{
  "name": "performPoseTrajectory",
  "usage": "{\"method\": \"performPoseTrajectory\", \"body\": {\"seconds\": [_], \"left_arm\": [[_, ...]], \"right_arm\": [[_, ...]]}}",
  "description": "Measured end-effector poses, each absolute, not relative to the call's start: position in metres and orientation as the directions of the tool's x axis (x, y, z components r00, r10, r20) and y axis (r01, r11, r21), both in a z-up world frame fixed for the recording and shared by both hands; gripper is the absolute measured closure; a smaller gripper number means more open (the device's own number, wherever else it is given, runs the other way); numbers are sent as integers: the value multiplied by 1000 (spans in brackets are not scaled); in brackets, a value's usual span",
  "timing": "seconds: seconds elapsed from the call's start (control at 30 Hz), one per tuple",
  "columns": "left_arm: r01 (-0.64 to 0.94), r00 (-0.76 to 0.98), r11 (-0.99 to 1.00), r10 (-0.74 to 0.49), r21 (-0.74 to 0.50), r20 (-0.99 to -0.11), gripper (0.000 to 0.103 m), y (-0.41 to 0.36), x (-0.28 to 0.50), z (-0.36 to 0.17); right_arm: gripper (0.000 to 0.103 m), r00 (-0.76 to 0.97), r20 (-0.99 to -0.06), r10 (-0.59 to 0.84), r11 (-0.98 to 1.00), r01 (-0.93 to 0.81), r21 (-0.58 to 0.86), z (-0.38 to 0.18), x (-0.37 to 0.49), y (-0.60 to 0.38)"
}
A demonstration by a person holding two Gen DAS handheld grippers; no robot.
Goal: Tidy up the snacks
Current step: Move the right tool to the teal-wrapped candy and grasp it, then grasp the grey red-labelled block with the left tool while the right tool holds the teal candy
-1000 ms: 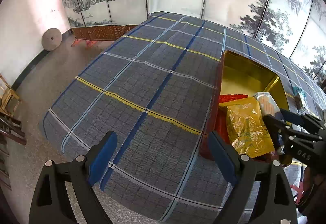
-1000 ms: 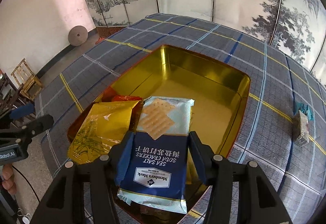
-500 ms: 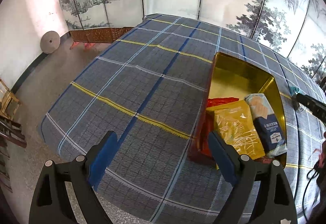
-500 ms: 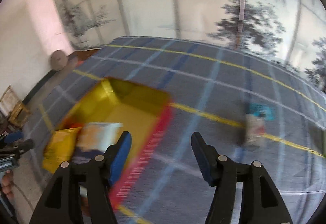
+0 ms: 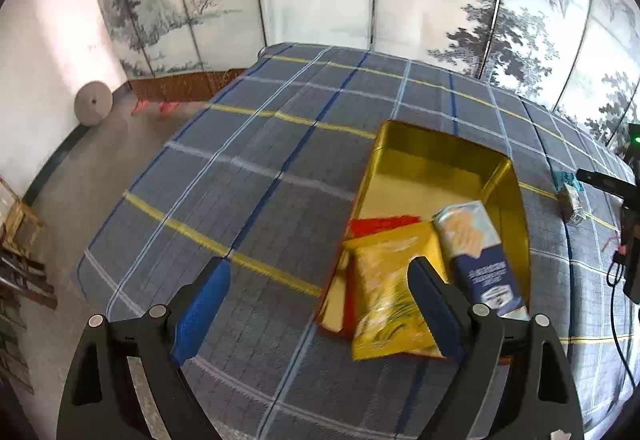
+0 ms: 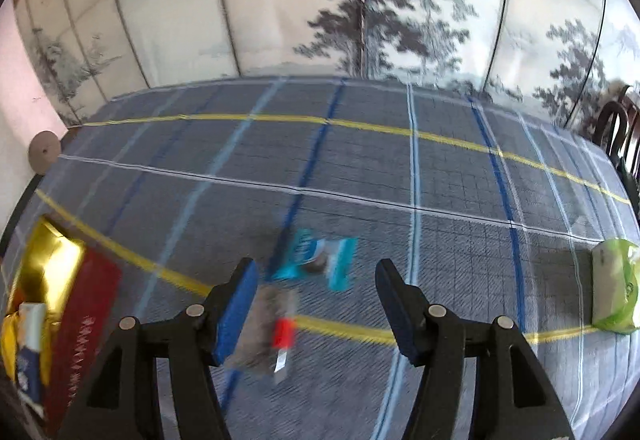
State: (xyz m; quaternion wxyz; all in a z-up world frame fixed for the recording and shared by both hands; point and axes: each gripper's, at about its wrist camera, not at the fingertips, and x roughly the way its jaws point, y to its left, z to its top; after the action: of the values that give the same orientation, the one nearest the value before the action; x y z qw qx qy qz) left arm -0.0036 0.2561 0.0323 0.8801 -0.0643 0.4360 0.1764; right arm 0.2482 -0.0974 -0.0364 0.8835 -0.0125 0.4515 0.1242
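Swung away from the gold tin [image 6: 48,272], now at far left, with the right gripper [image 6: 316,300] over plaid cloth [image 6: 360,168]; jaws just opened a little, partly apart, holding nothing. Below them, blurred: a teal packet [image 6: 320,256] lying crosswise, and a grey packet [image 6: 264,328] running near to far. Farther right, a green packet [image 6: 614,292]. Left gripper [image 5: 320,304] wide apart, empty. Inside the tin, cracker pack [image 5: 476,252] lengthwise, blue end near, beside a yellow bag [image 5: 388,280].
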Motion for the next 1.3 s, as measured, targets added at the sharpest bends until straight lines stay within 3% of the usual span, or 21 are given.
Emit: {"method": "performPoseTrajectory", "body": {"seconds": [0.2,0.23,0.27,1.3], "left_arm": [[-324,569,945,235,48,-788,14,230,18,38],[-318,570,947,233,50,-788,14,227,21,39],[-310,572,949,230,52,-787,14,223,24,39],[-26,599,997,71,69,-798,14,79,78,31]], "right_arm": [[43,530,-818,227,963,-249,105,-54,270,-92],[55,522,-821,232,960,-258,107,-57,272,-90],[60,516,-823,237,958,-266,109,-60,273,-90],[63,595,-765,246,954,-287,83,-51,196,-164]]}}
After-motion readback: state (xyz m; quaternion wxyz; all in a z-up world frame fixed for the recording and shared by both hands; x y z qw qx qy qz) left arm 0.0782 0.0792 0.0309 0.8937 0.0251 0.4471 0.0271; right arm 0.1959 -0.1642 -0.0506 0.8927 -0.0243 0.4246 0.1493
